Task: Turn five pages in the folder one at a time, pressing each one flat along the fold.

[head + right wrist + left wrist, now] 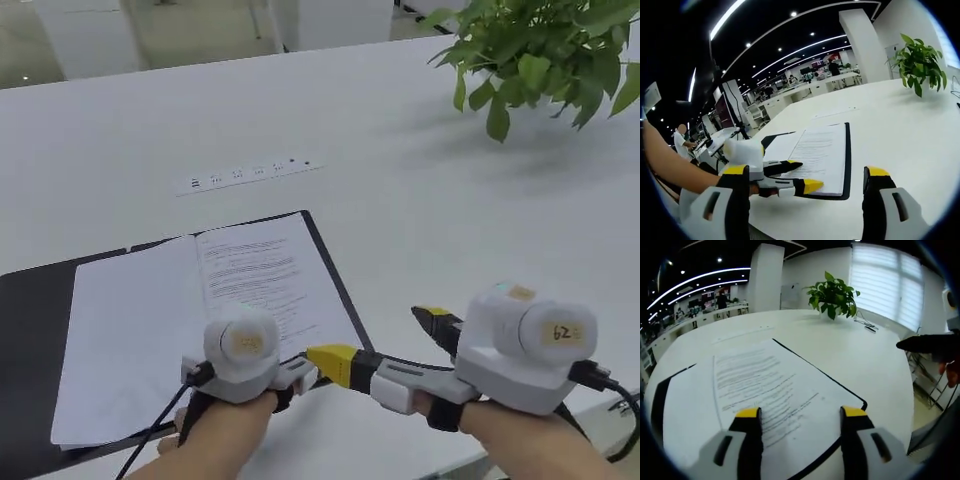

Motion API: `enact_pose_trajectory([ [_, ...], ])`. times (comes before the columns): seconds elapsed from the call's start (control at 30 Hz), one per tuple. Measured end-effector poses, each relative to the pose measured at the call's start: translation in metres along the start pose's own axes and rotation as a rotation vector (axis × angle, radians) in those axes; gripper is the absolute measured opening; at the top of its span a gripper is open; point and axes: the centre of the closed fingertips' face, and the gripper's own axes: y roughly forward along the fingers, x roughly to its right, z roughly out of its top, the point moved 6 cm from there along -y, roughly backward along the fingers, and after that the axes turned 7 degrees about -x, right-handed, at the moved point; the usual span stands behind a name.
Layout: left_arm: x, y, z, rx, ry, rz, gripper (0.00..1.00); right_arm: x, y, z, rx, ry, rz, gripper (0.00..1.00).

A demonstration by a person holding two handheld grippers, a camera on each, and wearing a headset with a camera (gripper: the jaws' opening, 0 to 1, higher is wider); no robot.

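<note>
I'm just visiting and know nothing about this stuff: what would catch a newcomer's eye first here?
Probably the two yellow-tipped tools held at the near edge of the white table: the left gripper and right gripper, both open. Next, the open black folder with a printed page lying in front of them, and the green plant at the far right.

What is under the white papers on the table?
A black folder: its cover shows left of the papers and as a thin edge on the right. Any more pages beneath the top sheets are covered.
</note>
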Motion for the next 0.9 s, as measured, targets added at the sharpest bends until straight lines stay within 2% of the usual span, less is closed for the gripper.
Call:
enact_pose_trajectory([
  [0.03, 0.000, 0.001, -0.001, 0.000, 0.017, 0.006, 0.63, 0.000, 0.000, 0.000, -0.001, 0.000, 0.000, 0.94],
  [0.07, 0.000, 0.002, -0.005, -0.010, 0.102, 0.023, 0.62, 0.001, 0.001, 0.000, 0.000, 0.004, 0.000, 0.94],
  [0.1, 0.000, 0.002, -0.006, 0.000, 0.147, 0.032, 0.61, 0.001, 0.001, 0.000, 0.001, 0.008, -0.001, 0.94],
  [0.13, 0.001, 0.002, -0.007, 0.024, 0.085, 0.015, 0.61, 0.001, 0.001, 0.000, 0.001, 0.013, 0.001, 0.94],
  [0.23, -0.002, 0.002, -0.010, 0.058, 0.092, 0.012, 0.60, 0.001, 0.002, -0.001, -0.005, 0.014, 0.004, 0.93],
  [0.33, -0.004, 0.002, -0.010, 0.071, 0.085, 0.007, 0.58, 0.001, 0.003, -0.001, -0.007, 0.020, 0.004, 0.93],
  [0.4, -0.008, 0.002, -0.009, 0.087, 0.064, 0.013, 0.52, 0.002, 0.003, -0.002, -0.008, 0.024, 0.003, 0.93],
  [0.43, -0.009, 0.001, -0.009, 0.087, 0.062, 0.015, 0.49, 0.002, 0.004, -0.002, -0.009, 0.026, 0.002, 0.93],
  [0.67, -0.008, 0.001, -0.009, 0.094, 0.064, 0.016, 0.45, 0.001, 0.007, -0.003, -0.018, 0.025, 0.005, 0.93],
  [0.77, -0.014, 0.000, -0.007, 0.101, 0.050, 0.036, 0.38, 0.000, 0.008, -0.004, -0.024, 0.021, 0.006, 0.93],
  [0.9, -0.016, 0.002, -0.006, 0.089, 0.055, 0.034, 0.32, 0.000, 0.010, -0.003, -0.024, 0.028, 0.007, 0.93],
])
